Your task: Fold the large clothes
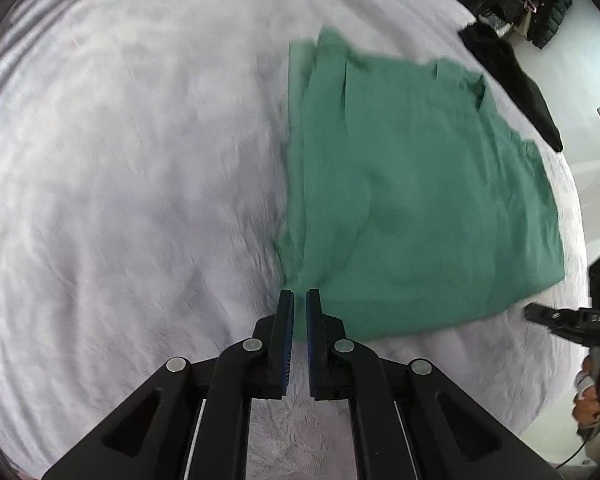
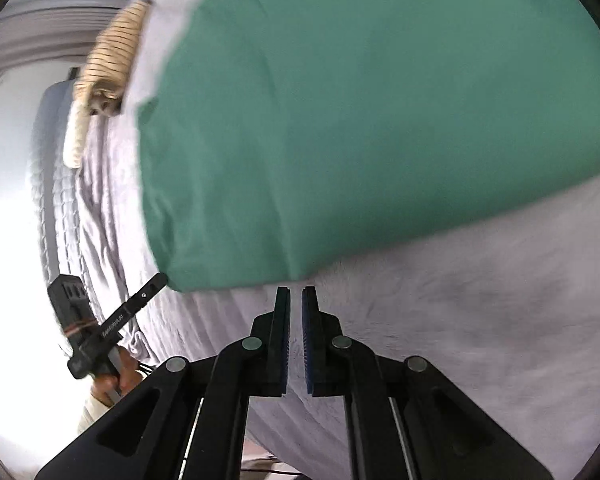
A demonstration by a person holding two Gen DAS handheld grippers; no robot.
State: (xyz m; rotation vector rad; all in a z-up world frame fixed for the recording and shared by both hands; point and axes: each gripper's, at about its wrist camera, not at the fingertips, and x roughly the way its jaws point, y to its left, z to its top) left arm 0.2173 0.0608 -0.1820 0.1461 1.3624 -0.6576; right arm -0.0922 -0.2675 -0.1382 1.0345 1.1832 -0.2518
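A green garment (image 1: 412, 184) lies folded into a flat rectangle on the pale fleecy bed cover (image 1: 140, 168). My left gripper (image 1: 299, 292) hangs just over its near left corner, shut, with only a thin slit between the pads; green shows through the slit, and the cloth lies flat. In the right wrist view the green garment (image 2: 340, 120) fills the upper half. My right gripper (image 2: 296, 290) is shut just short of its near edge, over bare bed cover (image 2: 460, 320), holding nothing. The left gripper (image 2: 158, 280) shows there too, its tip beside the garment's corner.
Black clothes (image 1: 512, 76) lie along the bed's far right edge, and a dark jacket on a hanger (image 1: 540, 4) sits beyond. A striped tan cloth (image 2: 112, 52) lies at the bed's far end. The right gripper (image 1: 560, 320) and a hand (image 1: 592, 396) are off the bed's right side.
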